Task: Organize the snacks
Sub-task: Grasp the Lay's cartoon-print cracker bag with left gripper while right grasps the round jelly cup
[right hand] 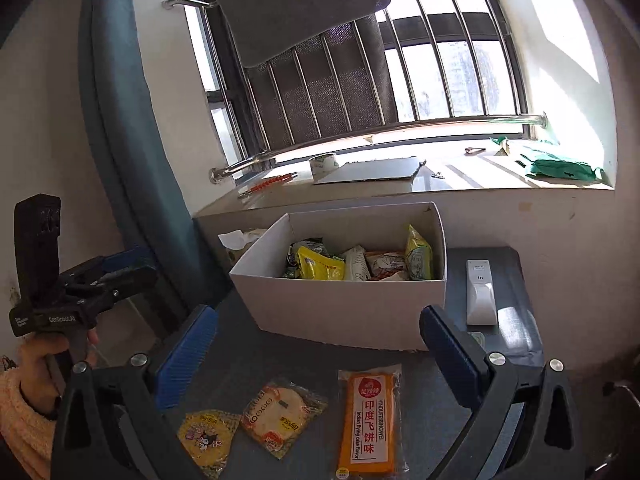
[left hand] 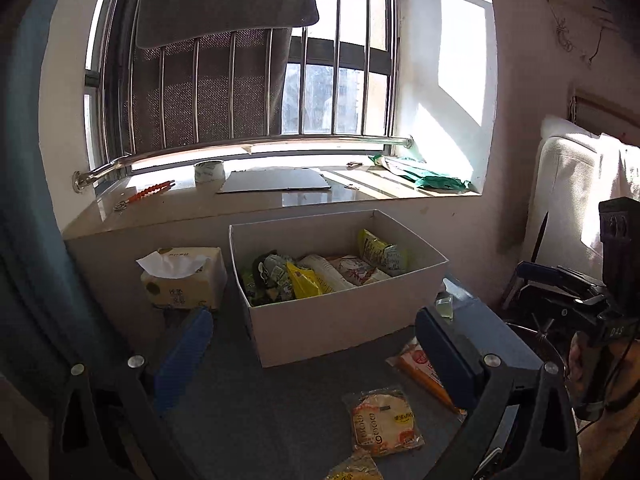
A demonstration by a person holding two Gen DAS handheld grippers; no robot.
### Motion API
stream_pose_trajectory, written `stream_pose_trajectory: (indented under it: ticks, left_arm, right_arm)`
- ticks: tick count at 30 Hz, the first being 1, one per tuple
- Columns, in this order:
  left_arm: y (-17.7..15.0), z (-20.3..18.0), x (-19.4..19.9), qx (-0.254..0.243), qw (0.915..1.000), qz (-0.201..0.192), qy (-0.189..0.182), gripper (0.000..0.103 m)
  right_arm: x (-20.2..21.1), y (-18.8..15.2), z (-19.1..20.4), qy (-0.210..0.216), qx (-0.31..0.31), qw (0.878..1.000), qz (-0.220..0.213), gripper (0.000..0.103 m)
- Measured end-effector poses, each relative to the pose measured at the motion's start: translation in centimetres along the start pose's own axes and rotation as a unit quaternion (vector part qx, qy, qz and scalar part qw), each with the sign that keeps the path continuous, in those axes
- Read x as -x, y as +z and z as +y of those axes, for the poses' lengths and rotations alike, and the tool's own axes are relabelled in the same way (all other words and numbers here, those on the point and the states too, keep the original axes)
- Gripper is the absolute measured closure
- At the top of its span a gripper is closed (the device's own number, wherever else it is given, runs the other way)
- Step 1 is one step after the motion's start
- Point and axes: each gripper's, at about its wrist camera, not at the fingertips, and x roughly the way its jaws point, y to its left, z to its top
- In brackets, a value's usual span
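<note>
Box: my white box (right hand: 348, 304) sits at the table's (right hand: 240, 364) far edge under the sill, already part-filled with packets.
Loose snacks: three remain along the near edge.
Orange packet: the orange packet (right hand: 370, 420) lies just ahead of my right gripper (right hand: 320, 344), its long axis pointing from me toward the box.
Round packets: the clear cake packet (right hand: 282, 416) and yellow packet (right hand: 206, 438) lie left of it.
Nearer hand: I judge the right.
Right gripper: fingers spread wide, holding nothing.
Left gripper: my left gripper (left hand: 316, 344) hangs spread and unladen too.
</note>
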Motion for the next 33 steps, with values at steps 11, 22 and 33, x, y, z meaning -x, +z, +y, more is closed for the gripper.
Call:
stream_pose_trajectory:
  ticks: [11,22,33]
  left_arm:
    - [-10.7,-5.4,1.4,0.02,0.9974,0.069,-0.008,0.0]
    - [-15.9,-3.8,-3.0,0.077,0.977,0.188,0.065,0.0]
    - [-17.1,-4.4,-4.8,0.033,0.9759,0.203,0.074,0.022]
  right_arm:
    - [4.9,-9.9,-0.1,-0.059,-0.021,0.998,0.023,0.0]
    - [4.0,-11.7,-0.8,-0.049,-0.032,0.997,0.041,0.0]
    - [3.6,-12.4,-0.7,-0.043,-0.032,0.997,0.053,0.0]
